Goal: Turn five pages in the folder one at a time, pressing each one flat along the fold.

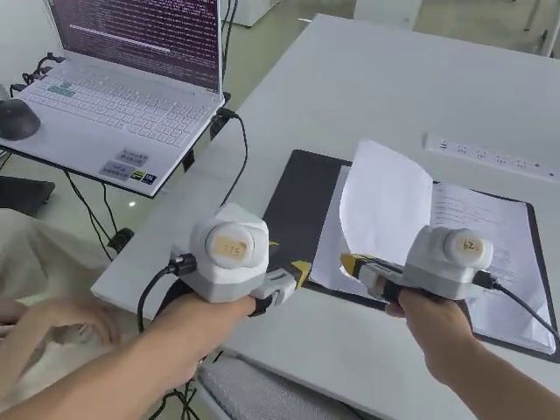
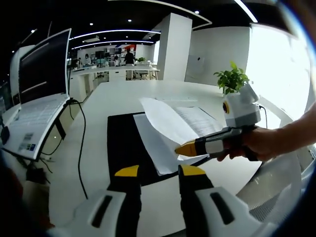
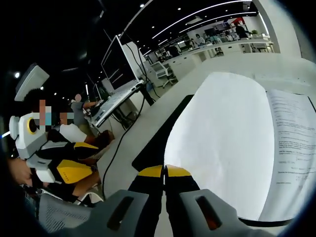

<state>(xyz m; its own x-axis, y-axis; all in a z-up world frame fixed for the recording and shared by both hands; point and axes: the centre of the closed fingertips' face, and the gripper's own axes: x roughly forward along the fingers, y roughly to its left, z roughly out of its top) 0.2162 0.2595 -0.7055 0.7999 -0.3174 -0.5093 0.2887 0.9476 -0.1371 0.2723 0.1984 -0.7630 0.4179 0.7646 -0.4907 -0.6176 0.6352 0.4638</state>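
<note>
Head view: a black folder (image 1: 293,201) lies open on the white table (image 1: 350,79). One page (image 1: 385,197) stands up in a curve over the folder. The right gripper (image 1: 350,262) pinches the page at its bottom edge. The left gripper (image 1: 294,273) hangs just beside the folder's near left corner. A laptop (image 1: 122,96) sits well off to the left.

Left gripper view: its two jaws are apart, with nothing between them. They point at the folder, and the right gripper holds the lifted page.

Right gripper view: its jaws are closed tight on the white page.
</note>
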